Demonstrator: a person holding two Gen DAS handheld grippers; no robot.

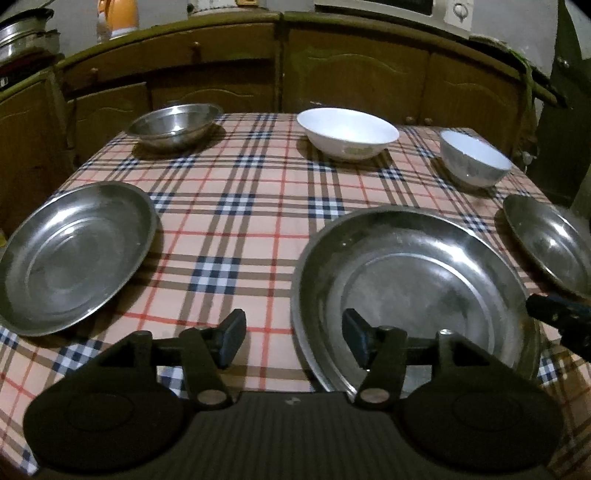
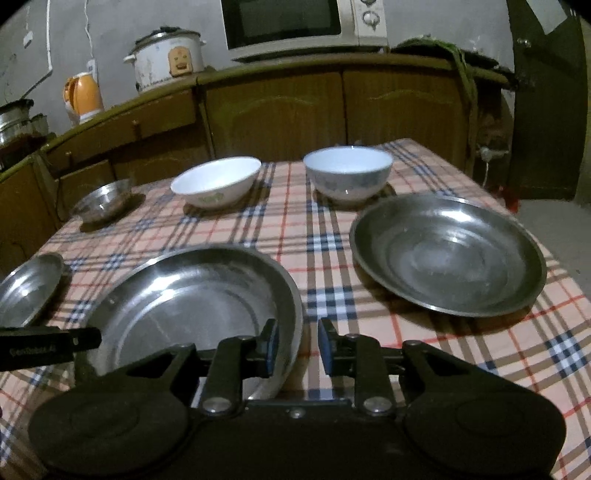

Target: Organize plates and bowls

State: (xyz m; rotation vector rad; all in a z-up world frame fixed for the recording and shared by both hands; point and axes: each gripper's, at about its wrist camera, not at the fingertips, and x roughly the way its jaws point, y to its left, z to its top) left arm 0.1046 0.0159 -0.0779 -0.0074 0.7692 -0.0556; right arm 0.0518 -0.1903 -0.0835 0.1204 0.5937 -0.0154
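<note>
A large steel plate (image 1: 413, 288) (image 2: 192, 295) lies at the near side of the checked tablecloth. My left gripper (image 1: 293, 341) stands open astride its left rim, pads clear of the metal. My right gripper (image 2: 298, 350) straddles the right rim with a narrow gap, also open and not pressing. A smaller steel plate (image 1: 74, 254) (image 2: 26, 288) lies to the left and another (image 1: 550, 240) (image 2: 447, 254) to the right. Along the far side stand a steel bowl (image 1: 173, 125) (image 2: 103, 203), a wide white bowl (image 1: 347, 136) (image 2: 216, 184) and a deeper white bowl (image 1: 472, 158) (image 2: 349, 173).
Wooden cabinets (image 2: 280, 110) run close behind the table's far edge. On the counter stand a microwave (image 2: 295, 22), a rice cooker (image 2: 166, 59) and an orange kettle (image 2: 85, 96). The table's right edge (image 2: 569, 280) drops to the floor beside the right plate.
</note>
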